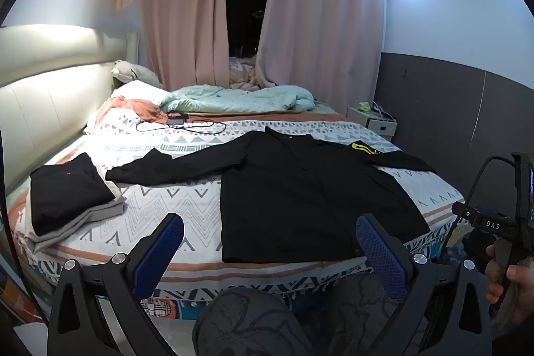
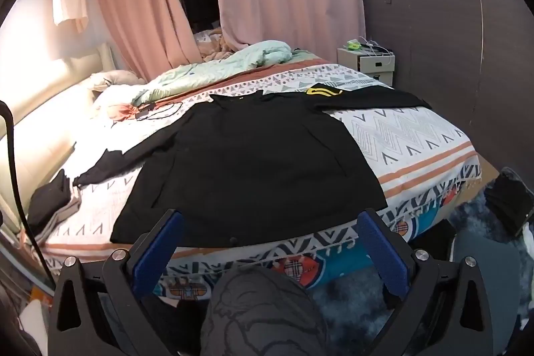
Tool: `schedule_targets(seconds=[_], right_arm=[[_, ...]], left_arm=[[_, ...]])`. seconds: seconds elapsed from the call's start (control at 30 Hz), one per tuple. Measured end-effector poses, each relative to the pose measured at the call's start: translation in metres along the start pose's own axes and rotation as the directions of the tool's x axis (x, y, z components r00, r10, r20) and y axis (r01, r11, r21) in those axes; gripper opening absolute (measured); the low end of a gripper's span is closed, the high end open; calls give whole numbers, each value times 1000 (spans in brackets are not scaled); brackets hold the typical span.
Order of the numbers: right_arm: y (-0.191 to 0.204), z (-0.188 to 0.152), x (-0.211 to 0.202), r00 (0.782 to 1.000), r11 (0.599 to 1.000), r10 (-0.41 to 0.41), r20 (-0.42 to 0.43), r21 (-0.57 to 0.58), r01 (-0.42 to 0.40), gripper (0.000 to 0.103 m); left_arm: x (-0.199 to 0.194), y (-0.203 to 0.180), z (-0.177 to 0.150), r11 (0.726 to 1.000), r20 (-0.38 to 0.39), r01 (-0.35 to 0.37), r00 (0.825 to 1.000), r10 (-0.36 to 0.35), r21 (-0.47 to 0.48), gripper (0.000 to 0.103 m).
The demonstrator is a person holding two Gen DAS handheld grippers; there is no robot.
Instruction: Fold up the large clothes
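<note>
A large black long-sleeved shirt [image 1: 300,189] [image 2: 253,162] lies spread flat on the bed, both sleeves stretched out sideways. A yellow mark [image 1: 364,149] [image 2: 323,91] shows on its right shoulder, and the hem reaches the bed's near edge. My left gripper [image 1: 269,231] hangs open in front of the hem with nothing between its blue pads [image 1: 160,256]. My right gripper [image 2: 270,227] is also open and empty, just short of the hem over the bed's edge. In the left wrist view the right gripper's body shows at the far right, held by a hand [image 1: 510,282].
A stack of folded black and grey clothes [image 1: 70,199] [image 2: 50,206] sits at the bed's left. A cable with a charger [image 1: 177,122], pillows and a mint duvet [image 1: 240,99] lie farther back. The patterned bedspread [image 2: 410,139] shows to the right; a nightstand [image 2: 365,60] stands beyond. A knee [image 2: 263,309] is below.
</note>
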State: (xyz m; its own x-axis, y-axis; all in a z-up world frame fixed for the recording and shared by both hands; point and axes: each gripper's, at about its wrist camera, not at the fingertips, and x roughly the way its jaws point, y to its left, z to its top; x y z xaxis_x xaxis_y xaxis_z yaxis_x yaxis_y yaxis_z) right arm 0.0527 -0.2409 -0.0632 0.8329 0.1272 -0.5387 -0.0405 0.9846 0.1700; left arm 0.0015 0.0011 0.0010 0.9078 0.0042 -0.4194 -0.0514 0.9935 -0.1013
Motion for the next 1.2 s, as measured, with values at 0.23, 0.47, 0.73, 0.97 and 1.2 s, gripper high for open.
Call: schedule_targets(seconds=[0.23, 0.47, 0.73, 0.97, 1.2], right_arm=[[-4, -2, -2, 1000, 1000, -4, 11, 2, 4, 103], [-5, -6, -5, 999, 1000, -24, 21, -13, 24, 103], [-6, -10, -4, 999, 999, -39, 13, -18, 39, 103], [-9, -12, -2, 999, 999, -47, 11, -16, 48, 103], [-10, -12, -1, 999, 999, -53, 14, -10, 53, 103]], left_arm=[[-5, -5, -2, 1000, 7, 21, 1000, -21, 19, 103], [-6, -4, -3, 999, -1, 46, 999, -46, 14, 103], [-4, 0, -7, 999, -6, 35, 999, -35, -12, 103], [-7, 0, -10, 1000, 3, 24, 1000, -24, -9, 103], [-8, 1, -9, 1000, 10, 24, 1000, -24, -6, 103]])
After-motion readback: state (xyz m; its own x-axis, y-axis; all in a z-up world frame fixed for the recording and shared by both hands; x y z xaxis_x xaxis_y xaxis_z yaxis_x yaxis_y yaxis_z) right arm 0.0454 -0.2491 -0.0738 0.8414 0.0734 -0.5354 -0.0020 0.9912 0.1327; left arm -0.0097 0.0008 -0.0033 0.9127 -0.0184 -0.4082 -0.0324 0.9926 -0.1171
